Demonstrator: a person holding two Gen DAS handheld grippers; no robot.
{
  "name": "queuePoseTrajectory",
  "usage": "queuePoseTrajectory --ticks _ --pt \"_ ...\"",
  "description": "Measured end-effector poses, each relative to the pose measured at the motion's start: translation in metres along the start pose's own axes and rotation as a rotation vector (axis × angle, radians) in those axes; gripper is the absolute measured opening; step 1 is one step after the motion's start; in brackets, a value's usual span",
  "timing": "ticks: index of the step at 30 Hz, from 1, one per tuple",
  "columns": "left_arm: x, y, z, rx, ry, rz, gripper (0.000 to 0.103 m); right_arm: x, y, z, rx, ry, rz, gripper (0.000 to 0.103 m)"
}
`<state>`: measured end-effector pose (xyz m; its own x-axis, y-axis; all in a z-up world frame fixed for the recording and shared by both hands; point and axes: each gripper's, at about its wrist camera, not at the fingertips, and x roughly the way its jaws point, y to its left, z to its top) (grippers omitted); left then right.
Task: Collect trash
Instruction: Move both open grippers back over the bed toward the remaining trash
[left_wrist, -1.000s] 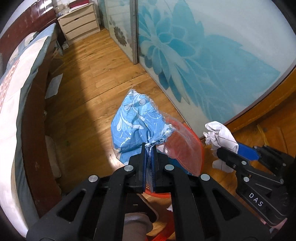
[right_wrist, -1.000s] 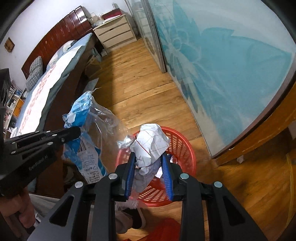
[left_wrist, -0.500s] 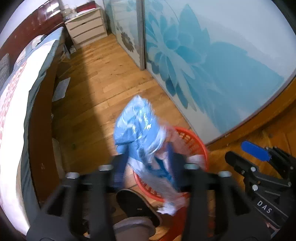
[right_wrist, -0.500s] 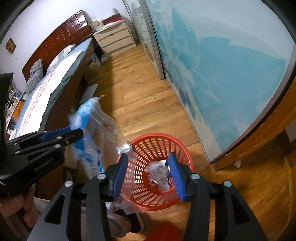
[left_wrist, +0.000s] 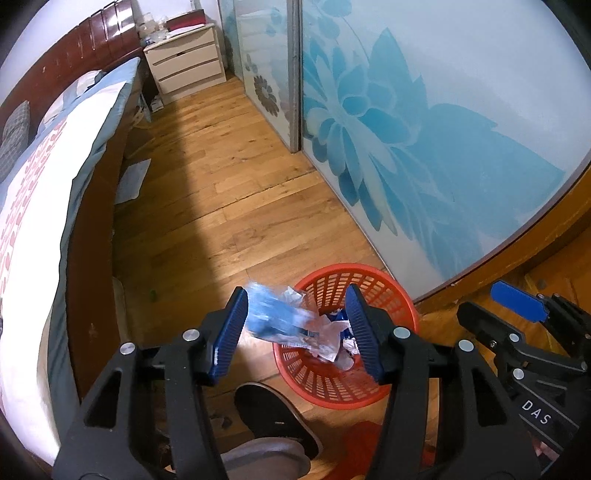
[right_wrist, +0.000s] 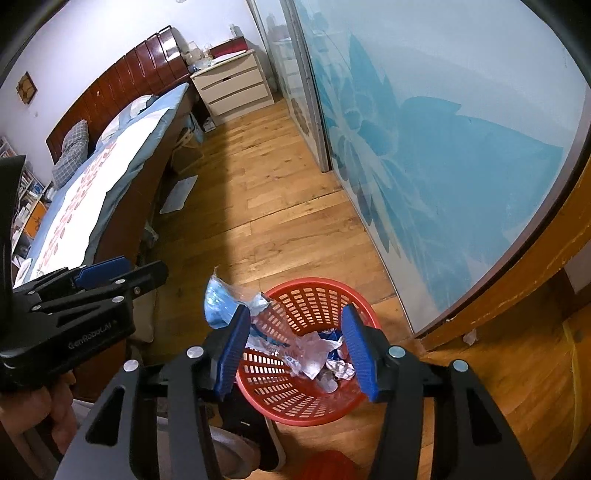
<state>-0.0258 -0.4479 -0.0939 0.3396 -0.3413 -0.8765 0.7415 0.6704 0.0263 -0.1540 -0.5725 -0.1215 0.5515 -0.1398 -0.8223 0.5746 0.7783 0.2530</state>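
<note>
At the far left a bed (left_wrist: 55, 206) with a patterned cover is seen along the wall, with a dark wooden headboard (right_wrist: 122, 88) behind it and a pale bedside cabinet (left_wrist: 184, 61) at its head. A flat sheet of paper (left_wrist: 131, 181) lies on the wooden floor (left_wrist: 221, 192) just beside the bed frame.

The left tool (left_wrist: 295, 330) is held pointing steeply down, its jaws standing apart with nothing pressed between the blue pads. Seen between them, a blue plastic bag (left_wrist: 275, 317) is draped over the left rim of a red mesh basket (left_wrist: 399, 295), partly inside it and partly hanging outside. Crumpled white paper (right_wrist: 338, 367) lies at the bottom of the basket, against the lower part of the bag.

A dark shoe (left_wrist: 273, 413) is seen on the floor just below the basket.

The right tool (right_wrist: 295, 350) is likewise held above the basket with its jaws apart and nothing gripped. The basket stands on the floor near a sliding glass door (left_wrist: 424, 129) printed with a large blue flower, which fills the right side.
</note>
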Motion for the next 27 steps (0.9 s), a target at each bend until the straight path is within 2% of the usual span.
queuePoseTrajectory --ticks 6,12,16,22,27 --pt "-0.020 0.021 0.000 -0.053 -0.068 0.023 0.056 -0.016 0.023 0.016 -0.026 -0.054 0.037 0.052" --pt "-0.079 0.084 -0.005 -0.225 -0.237 0.080 0.056 -0.047 0.084 0.043 -0.104 -0.148 0.127 0.054" --pt "-0.135 0.153 -0.019 -0.368 -0.369 0.169 0.057 -0.072 0.151 0.051 -0.207 -0.204 0.211 0.056" --pt "-0.205 0.253 -0.057 -0.548 -0.501 0.314 0.062 -0.091 0.265 0.043 -0.384 -0.232 0.342 0.059" --pt "-0.231 0.319 -0.102 -0.666 -0.532 0.446 0.062 -0.094 0.353 0.025 -0.482 -0.216 0.428 0.059"
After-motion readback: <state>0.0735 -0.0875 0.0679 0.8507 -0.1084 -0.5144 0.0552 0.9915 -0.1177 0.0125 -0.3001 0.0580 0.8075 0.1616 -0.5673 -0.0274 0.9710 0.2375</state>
